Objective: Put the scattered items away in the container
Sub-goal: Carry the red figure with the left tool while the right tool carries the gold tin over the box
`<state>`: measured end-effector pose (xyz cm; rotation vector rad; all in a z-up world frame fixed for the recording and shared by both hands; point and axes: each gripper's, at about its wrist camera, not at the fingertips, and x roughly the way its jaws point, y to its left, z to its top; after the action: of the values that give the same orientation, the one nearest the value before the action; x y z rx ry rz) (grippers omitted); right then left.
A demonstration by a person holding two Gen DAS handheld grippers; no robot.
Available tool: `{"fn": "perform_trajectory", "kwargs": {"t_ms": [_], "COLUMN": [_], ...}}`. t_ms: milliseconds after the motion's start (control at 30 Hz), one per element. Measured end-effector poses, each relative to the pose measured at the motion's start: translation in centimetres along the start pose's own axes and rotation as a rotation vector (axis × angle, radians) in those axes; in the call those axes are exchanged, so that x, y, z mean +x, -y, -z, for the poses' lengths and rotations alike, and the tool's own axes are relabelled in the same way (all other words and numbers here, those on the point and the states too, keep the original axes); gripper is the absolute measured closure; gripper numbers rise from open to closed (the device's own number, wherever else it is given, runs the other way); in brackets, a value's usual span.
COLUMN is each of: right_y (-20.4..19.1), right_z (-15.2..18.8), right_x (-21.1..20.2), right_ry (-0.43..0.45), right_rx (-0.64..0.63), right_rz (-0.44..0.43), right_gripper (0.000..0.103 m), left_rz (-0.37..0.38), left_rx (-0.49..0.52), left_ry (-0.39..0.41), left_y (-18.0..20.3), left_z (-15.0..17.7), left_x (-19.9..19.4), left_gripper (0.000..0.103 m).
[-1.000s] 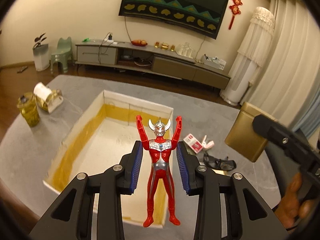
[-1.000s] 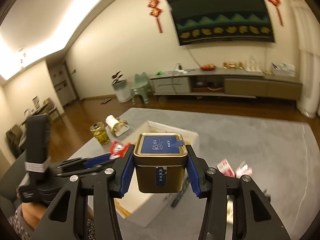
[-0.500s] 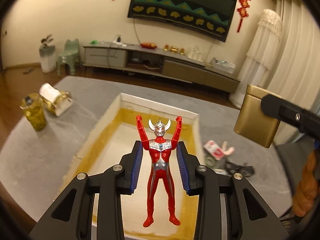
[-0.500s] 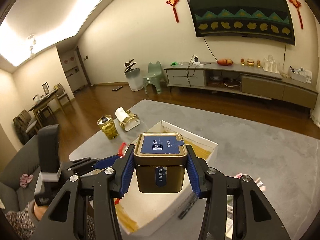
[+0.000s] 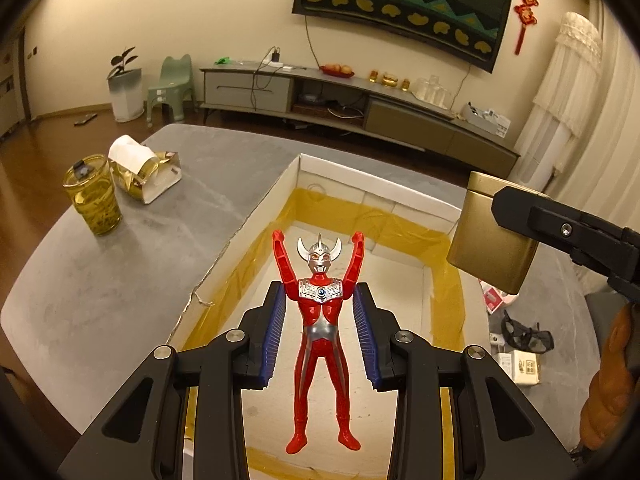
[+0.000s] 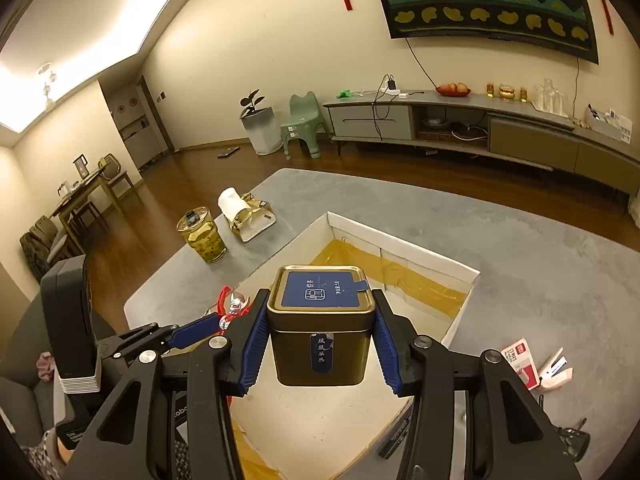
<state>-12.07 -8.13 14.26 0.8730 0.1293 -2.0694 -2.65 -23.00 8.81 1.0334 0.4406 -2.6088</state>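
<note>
Above the open white box [image 5: 404, 200], as the left wrist camera sees it, the left gripper [image 5: 320, 332] holds a red and silver toy figure [image 5: 320, 312] upright, arms raised, its blue pads pressed against the figure's sides. The box sits on a grey table [image 5: 120, 280]; its inside is bare and edged with yellow tape. At the right, the right gripper [image 5: 568, 236] carries a gold tin [image 5: 484, 248] over the box's right wall. Beyond that wall, a red and white packet [image 5: 494, 298], dark glasses [image 5: 524, 334] and a small carton [image 5: 524, 366] lie on the table. At the far left stand a glass jar [image 5: 96, 196] and, just behind it, a white paper roll [image 5: 132, 156] in a holder.

From the right wrist camera, the right gripper [image 6: 320, 344] is clamped on the gold tin [image 6: 320, 332], which has a blue label on the lid and hangs upright over the box [image 6: 400, 246]. To the left, the left gripper [image 6: 212, 322] shows with the toy figure [image 6: 232, 304] gripped at its tip, near the box's left wall. The red and white packet [image 6: 520, 360] and a small pink and white item [image 6: 556, 372] lie on the table [image 6: 520, 260] to the right of the box. The jar [image 6: 202, 236] and paper roll [image 6: 232, 204] stand well beyond its left side.
</note>
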Motion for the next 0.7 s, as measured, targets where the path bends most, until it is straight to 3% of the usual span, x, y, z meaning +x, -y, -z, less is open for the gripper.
{"fn": "perform_trajectory", "kwargs": {"t_ms": [367, 567, 700], "right_y": [-2.0, -2.2, -2.5], "right_z": [0.4, 0.7, 1.2], "right_x": [0.9, 1.7, 2.9], "right_ry": [-0.003, -0.051, -0.090], "right_rx": [-0.078, -0.051, -0.059], "right_rz": [0.059, -0.027, -0.016], "right_gripper": [0.053, 0.053, 0.053], "left_rz": [0.032, 0.079, 0.074], "left_rx": [-0.038, -0.109, -0.155], "left_ry": [-0.047, -0.081, -0.082], "left_y": [-0.2, -1.7, -3.4], "left_z": [0.1, -0.3, -0.9], "left_x": [1.0, 1.3, 1.2], "left_gripper": [0.067, 0.067, 0.067]}}
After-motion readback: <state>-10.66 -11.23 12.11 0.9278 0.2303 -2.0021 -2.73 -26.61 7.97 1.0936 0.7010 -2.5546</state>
